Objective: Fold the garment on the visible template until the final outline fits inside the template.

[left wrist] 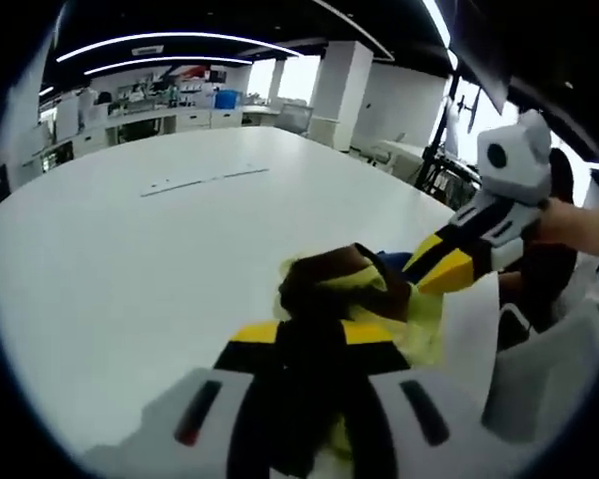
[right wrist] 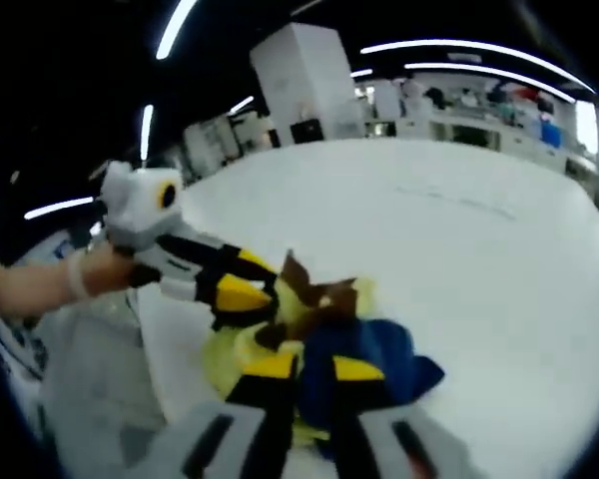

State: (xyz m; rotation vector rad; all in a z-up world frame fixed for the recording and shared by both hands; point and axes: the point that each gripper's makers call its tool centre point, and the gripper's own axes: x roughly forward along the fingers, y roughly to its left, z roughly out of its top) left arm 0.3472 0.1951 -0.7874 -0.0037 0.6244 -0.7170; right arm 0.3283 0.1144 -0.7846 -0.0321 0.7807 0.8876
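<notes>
Nearest in the left gripper view, the left gripper (left wrist: 314, 344) is closed on the garment (left wrist: 364, 294), a bunched heap of yellow, brown and blue cloth near the edge of the white table (left wrist: 130, 259). From the right comes the right gripper (left wrist: 434, 269), held by a hand (left wrist: 579, 225), and it touches the same heap. In the right gripper view its jaws (right wrist: 309, 371) pinch the blue part of the garment (right wrist: 379, 364), while the left gripper (right wrist: 242, 297) bites the yellow part. Whether a template lies under the cloth, I cannot tell.
</notes>
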